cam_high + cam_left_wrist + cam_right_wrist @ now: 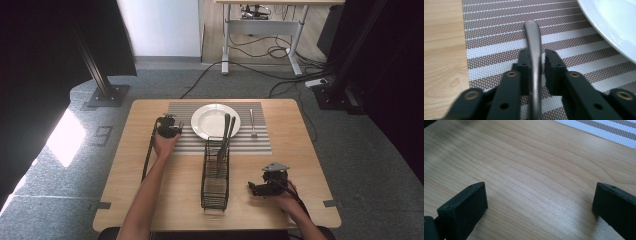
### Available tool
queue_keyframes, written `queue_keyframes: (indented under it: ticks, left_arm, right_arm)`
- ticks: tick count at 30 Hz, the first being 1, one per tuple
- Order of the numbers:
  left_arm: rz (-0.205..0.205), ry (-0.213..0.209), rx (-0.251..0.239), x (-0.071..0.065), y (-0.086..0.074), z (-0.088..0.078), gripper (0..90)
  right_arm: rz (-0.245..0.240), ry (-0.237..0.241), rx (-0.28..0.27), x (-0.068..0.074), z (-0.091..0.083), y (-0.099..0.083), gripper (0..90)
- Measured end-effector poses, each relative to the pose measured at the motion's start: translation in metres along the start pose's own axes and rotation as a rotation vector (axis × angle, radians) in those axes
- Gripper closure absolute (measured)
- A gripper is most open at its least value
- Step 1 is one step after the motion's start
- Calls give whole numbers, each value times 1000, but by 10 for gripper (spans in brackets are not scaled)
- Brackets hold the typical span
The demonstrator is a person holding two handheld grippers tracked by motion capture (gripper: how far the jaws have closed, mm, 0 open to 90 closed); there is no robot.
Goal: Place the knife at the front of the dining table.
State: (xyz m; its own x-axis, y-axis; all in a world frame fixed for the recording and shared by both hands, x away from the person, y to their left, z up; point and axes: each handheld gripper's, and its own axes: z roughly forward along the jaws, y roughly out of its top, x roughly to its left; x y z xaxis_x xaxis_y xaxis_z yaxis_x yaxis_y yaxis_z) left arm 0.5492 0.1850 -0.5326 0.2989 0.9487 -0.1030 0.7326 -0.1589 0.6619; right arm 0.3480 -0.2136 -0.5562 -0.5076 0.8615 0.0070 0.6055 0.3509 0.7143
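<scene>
A grey metal utensil handle (534,37) lies on the striped placemat (499,30), running between the jaws of my left gripper (537,53). The left pad is against the handle and a narrow gap shows at the right pad, so the jaws stand slightly open around it. From the high view my left gripper (172,127) sits at the mat's left edge, just left of the white plate (200,122). My right gripper (252,187) rests near the table's front right, and its jaws (540,187) are wide open over bare wood with nothing between them.
A black wire caddy (215,175) stands mid-table with dark utensils (226,132) leaning out over the plate's rim. Another metal utensil (253,122) lies on the placemat (250,142) right of the plate. The plate's rim (614,25) is close on the right of the left gripper.
</scene>
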Motion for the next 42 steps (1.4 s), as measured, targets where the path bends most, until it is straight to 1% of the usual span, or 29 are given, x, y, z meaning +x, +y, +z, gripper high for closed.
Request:
queue_keyframes:
  ticks: [2, 4, 6, 8, 9, 10, 14, 16, 17, 18, 19, 20, 21, 22, 23, 25, 26, 27, 28, 29, 31, 34, 35, 37, 38, 40, 42]
  left_arm:
    - [1, 0, -5, 0, 0, -2, 723]
    - [15, -14, -14, 0, 2, -11, 692]
    - [29, -15, -18, -2, 2, -16, 673]
    - [25, -22, -38, -2, 0, -22, 670]
    - [25, -22, -38, -2, 0, -22, 671]
    - [30, -24, -47, -2, -3, -27, 670]
    - [27, -33, -43, 0, -9, -31, 664]
    - [34, -37, -25, 3, -14, -33, 663]
    - [34, -37, -25, 3, -14, -33, 660]
    - [35, -36, -19, 3, -16, -32, 660]
    - [46, -24, -5, 4, -19, -30, 656]
    - [46, -24, -5, 4, -19, -30, 659]
    - [52, -15, 8, 4, -20, -28, 659]
    - [61, 2, 32, 4, -22, -25, 675]
    - [63, 5, 40, 4, -22, -24, 702]
    - [62, 3, 46, 4, -23, -23, 760]
    - [63, 0, 45, 4, -23, -22, 760]
    - [69, 13, 44, 1, -22, -21, 803]
    - [69, 13, 44, 1, -22, -21, 804]
    - [83, 30, 46, -3, -20, -19, 805]
    - [84, 34, 47, -3, -19, -18, 805]
    - [73, 26, 48, -3, -13, -13, 805]
    - [57, 19, 36, -1, -10, -9, 805]
    - [53, 22, 26, -1, -5, -4, 805]
    - [53, 22, 26, -1, -5, -4, 805]
    - [27, 12, 2, 1, 0, 3, 805]
    - [22, 8, 5, 3, 3, 5, 805]
  right_arm:
    - [0, 0, 0, 0, 0, 0, 0]
    - [0, 0, 0, 0, 0, 0, 0]
    - [-1, 0, 0, 0, 0, 0, 0]
    - [0, -1, -1, 0, 0, 0, 0]
    - [0, -1, -1, 0, 0, 0, 0]
    - [0, -1, 0, 0, 0, 0, 0]
    - [1, -2, -1, 0, 0, 0, 0]
    - [1, -2, -1, 0, 0, 0, 0]
    - [1, -2, -1, 0, 0, 0, 0]
    - [1, -3, -1, 0, 0, 0, 0]
    - [1, -3, -1, 0, 0, 0, 0]
    - [1, -3, -1, 0, 0, 0, 0]
    - [2, -3, -1, 0, 0, 0, 0]
    - [2, -4, -1, 0, 0, 0, 0]
    - [2, -4, -1, 1, 0, 0, 0]
    - [0, -1, -1, 2, 0, 0, 0]
    - [0, -1, -1, 2, 0, 0, 0]
    - [-5, 3, -1, 3, -1, -1, 0]
    - [-5, 3, -1, 3, -1, -1, 0]
    - [-7, 7, 0, 3, 0, 0, 0]
    - [-6, 7, 0, 3, 0, 0, 0]
    - [-7, 8, 0, 3, 0, 0, 0]
    - [-6, 8, 0, 3, 0, 0, 0]
    - [-9, 9, -1, 3, 0, 0, 0]
    - [-9, 9, -1, 3, 0, 0, 0]
    - [-11, 11, -1, 3, 0, 0, 0]
    - [-13, 11, -1, 3, 0, 0, 0]
